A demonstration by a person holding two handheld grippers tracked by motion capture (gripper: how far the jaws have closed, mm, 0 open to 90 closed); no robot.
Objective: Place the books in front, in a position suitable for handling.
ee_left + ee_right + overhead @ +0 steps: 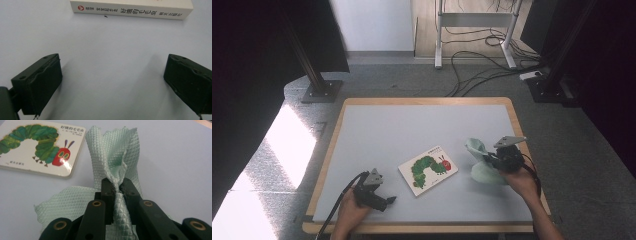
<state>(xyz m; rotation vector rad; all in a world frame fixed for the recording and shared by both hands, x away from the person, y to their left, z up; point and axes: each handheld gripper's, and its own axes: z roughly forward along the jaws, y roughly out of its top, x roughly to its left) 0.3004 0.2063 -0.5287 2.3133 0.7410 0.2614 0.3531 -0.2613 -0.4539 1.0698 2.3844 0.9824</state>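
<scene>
Two grippers work here: the right gripper is clenched on a bunched pale-green cloth, just right of the book; the left gripper waits released near its spine. Carrying looks underway; next, bring the cloth onto the cover.

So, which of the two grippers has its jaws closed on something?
The right gripper: its jaws pinch the green cloth. The left gripper rests open, holding nothing, near the book.

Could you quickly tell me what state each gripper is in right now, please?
Left gripper: open, holding nothing, facing the book's spine.
Right gripper: shut on the pale green cloth.
</scene>
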